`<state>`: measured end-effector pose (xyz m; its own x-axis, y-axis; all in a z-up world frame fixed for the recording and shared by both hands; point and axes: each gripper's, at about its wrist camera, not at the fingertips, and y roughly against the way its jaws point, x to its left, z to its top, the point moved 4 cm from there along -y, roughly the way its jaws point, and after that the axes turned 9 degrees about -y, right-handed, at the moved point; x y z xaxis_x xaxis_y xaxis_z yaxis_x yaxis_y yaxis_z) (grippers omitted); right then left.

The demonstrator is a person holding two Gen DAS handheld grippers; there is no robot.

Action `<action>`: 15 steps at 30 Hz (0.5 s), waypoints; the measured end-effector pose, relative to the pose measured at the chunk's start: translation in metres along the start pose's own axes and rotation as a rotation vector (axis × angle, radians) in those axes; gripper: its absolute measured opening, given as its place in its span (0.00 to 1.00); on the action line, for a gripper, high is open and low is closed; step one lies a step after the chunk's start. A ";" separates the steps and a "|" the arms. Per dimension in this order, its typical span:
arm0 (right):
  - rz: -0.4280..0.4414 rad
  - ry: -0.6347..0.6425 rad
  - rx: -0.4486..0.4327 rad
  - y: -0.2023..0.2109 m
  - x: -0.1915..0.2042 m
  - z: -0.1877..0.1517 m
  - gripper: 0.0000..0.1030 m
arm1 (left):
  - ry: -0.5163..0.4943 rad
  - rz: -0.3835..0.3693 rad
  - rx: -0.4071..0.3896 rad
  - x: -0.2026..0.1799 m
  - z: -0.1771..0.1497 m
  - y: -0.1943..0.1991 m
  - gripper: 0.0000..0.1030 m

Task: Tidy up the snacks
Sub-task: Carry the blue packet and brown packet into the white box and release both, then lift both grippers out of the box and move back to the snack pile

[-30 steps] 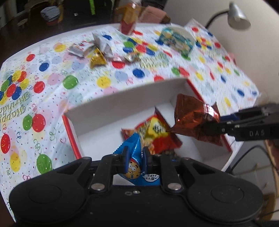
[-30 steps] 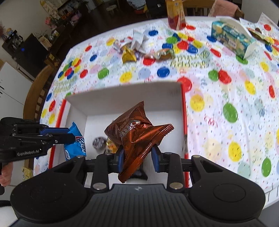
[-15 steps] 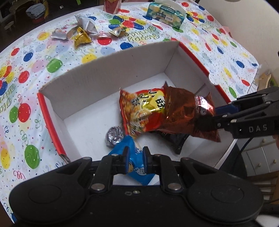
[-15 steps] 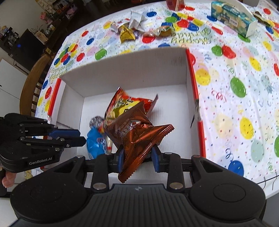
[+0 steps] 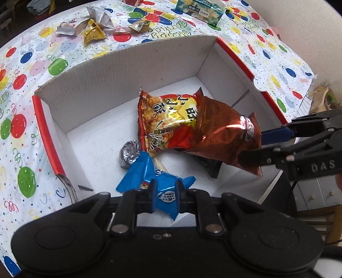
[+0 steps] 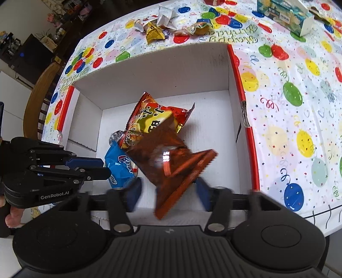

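Release is noted at the right gripper (image 6: 168,192): its blue fingers, clamped on the brown foil bag (image 6: 168,164) half a second ago, are now spread wide and blurred, with the bag loose between them. Whether the bag is yet at rest cannot be told; in the left wrist view it is seen lying over the red-and-yellow snack bag (image 5: 166,119) inside the white box (image 5: 119,70), its tail end close against the right gripper's fingers. The left gripper (image 5: 165,195) is kept narrow on the blue packet (image 5: 154,177), which has been brought low over the near part of the box floor, where a second ago it was held higher. A crumpled silver wrapper (image 5: 129,153) and a dark packet (image 5: 208,169) are also seen on the box floor.

Judgement: one snack is being delivered and the blue packet is likely next to be let go. More snacks are left outside, a small heap of wrapped items (image 6: 158,27) beyond the far wall of the box.

Surface: a table covered by a balloon-print birthday cloth (image 6: 292,92), with a tissue box (image 6: 282,15) at the far right. Room: a wooden chair back (image 6: 36,96) at the left edge, dark cluttered shelving behind, a pale wall to the right.
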<state>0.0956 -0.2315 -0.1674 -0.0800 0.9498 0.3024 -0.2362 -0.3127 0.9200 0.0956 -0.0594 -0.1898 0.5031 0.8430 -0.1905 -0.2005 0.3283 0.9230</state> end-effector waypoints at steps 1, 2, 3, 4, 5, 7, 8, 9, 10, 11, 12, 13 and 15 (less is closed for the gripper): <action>-0.002 0.011 -0.006 0.001 0.001 -0.001 0.65 | 0.003 -0.004 -0.002 0.000 0.000 0.001 0.13; -0.006 0.018 -0.006 0.002 0.002 -0.002 0.66 | 0.003 -0.005 -0.003 0.000 -0.001 0.001 0.13; -0.006 0.023 -0.003 0.002 0.003 -0.002 0.66 | 0.003 -0.005 -0.004 0.001 -0.001 0.001 0.13; -0.003 0.026 -0.001 0.003 0.003 -0.003 0.66 | 0.003 -0.007 -0.005 0.001 -0.001 0.002 0.13; -0.002 0.026 0.000 0.004 0.003 -0.004 0.66 | 0.001 -0.011 -0.007 0.000 -0.002 0.003 0.13; -0.003 0.030 -0.003 0.005 0.003 -0.005 0.66 | -0.002 -0.015 -0.012 -0.001 -0.002 0.004 0.14; -0.003 0.030 -0.005 0.006 0.003 -0.005 0.66 | -0.005 -0.015 -0.015 -0.001 -0.001 0.006 0.16; -0.002 0.029 -0.008 0.007 0.003 -0.006 0.66 | -0.008 -0.013 -0.020 -0.001 -0.001 0.007 0.20; 0.002 0.028 -0.013 0.009 0.003 -0.006 0.66 | -0.011 -0.012 -0.025 -0.002 -0.001 0.009 0.21; 0.006 0.028 -0.017 0.011 0.004 -0.006 0.66 | -0.015 -0.010 -0.032 -0.003 -0.001 0.011 0.22; 0.008 0.029 -0.023 0.012 0.005 -0.005 0.66 | -0.021 -0.008 -0.039 -0.003 0.000 0.013 0.23; 0.010 0.030 -0.029 0.014 0.006 -0.005 0.66 | -0.026 -0.005 -0.045 -0.004 0.000 0.015 0.24; 0.014 0.032 -0.039 0.018 0.007 -0.004 0.66 | -0.035 0.001 -0.060 -0.006 0.002 0.019 0.29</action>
<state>0.0873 -0.2307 -0.1494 -0.1139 0.9450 0.3065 -0.2728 -0.3264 0.9050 0.0905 -0.0589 -0.1699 0.5321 0.8280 -0.1767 -0.2505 0.3534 0.9013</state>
